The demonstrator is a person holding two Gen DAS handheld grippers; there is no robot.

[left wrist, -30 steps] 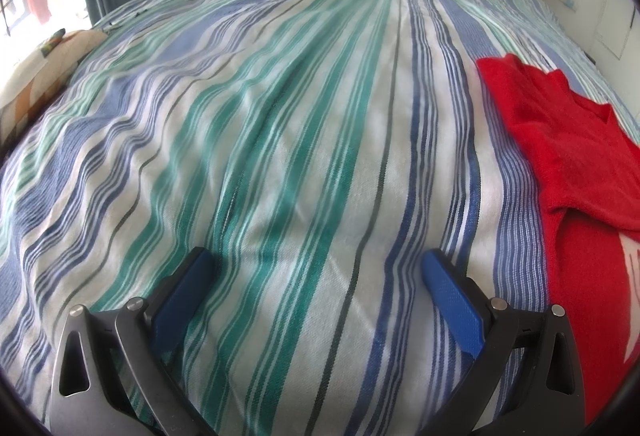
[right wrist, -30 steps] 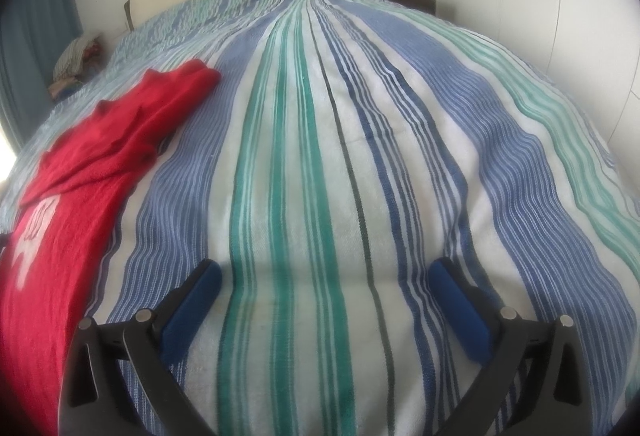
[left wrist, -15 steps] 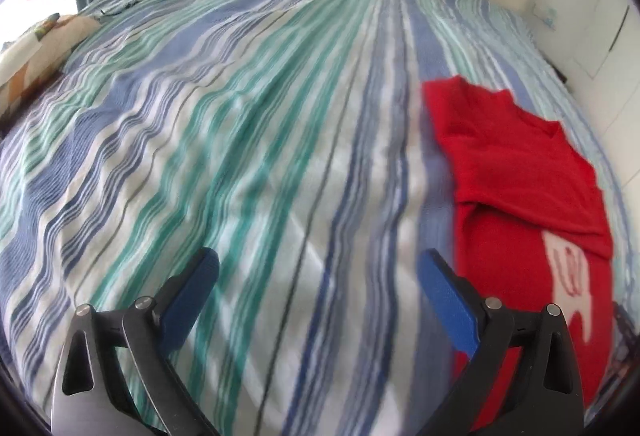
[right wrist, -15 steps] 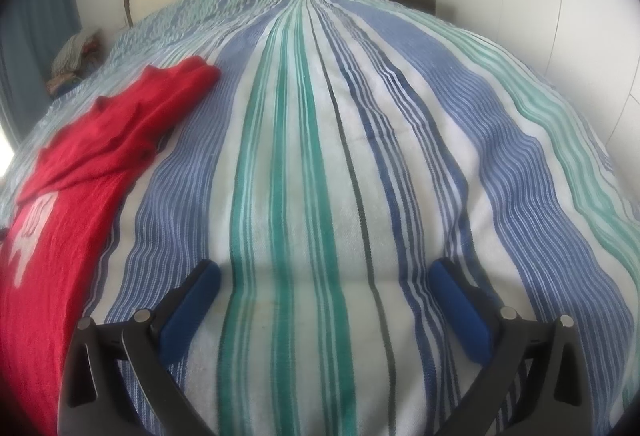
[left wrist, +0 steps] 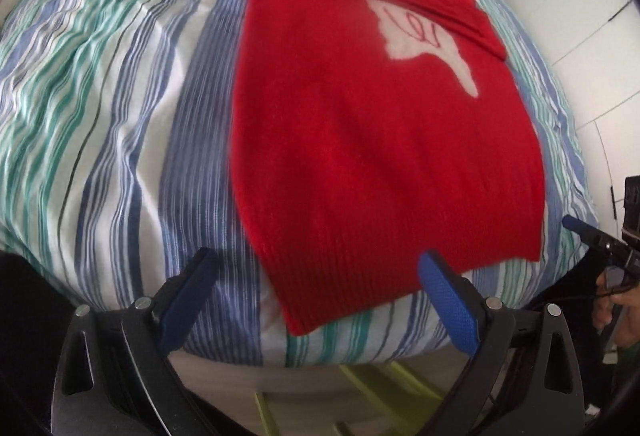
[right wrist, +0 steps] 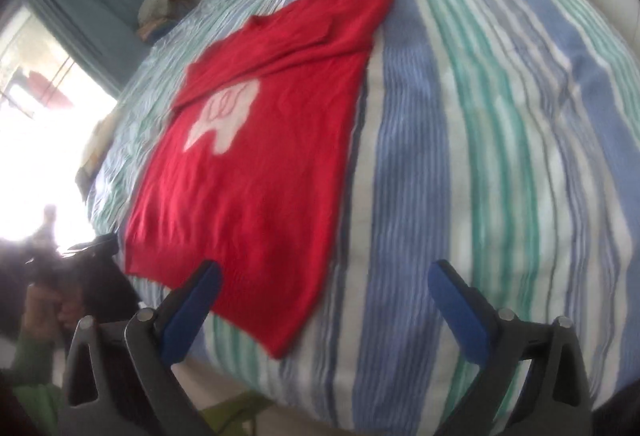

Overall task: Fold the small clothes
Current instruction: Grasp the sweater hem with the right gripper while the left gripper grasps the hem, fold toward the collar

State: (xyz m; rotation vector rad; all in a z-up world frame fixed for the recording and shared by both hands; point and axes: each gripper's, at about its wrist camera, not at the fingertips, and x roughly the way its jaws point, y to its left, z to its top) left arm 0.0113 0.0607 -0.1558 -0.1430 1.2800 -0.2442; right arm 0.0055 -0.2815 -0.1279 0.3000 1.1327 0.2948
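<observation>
The red knitted sweater with a white tooth-shaped motif on the chest (left wrist: 384,139) lies flat on the bed, face up. Its ribbed hem is close to the near edge of the mattress and its neck points to the far end. Both sleeves seem to be already folded across the upper part, where a thicker band of red cloth crosses above the motif. I judge it to be soft, light and limp: it will sag if it is lifted at one point only, and the knit can stretch. It is not slippery, so the pads should hold it well.

The best places to take hold are probably the two hem corners, one for each gripper, so that the lower half can be carried up to the shoulders in one even fold. A pinch should catch both layers of cloth but not the cover below.

The bed cover with blue, green and white stripes (left wrist: 120,107) lies under the sweater and has small wrinkles at the left.

The left gripper (left wrist: 320,290) is wide open and holds nothing; it hovers just over the hem, near its left corner. The right gripper (right wrist: 324,296) is also wide open and empty, with its left finger (right wrist: 192,312) over the hem and the other finger over the bare cover.
</observation>
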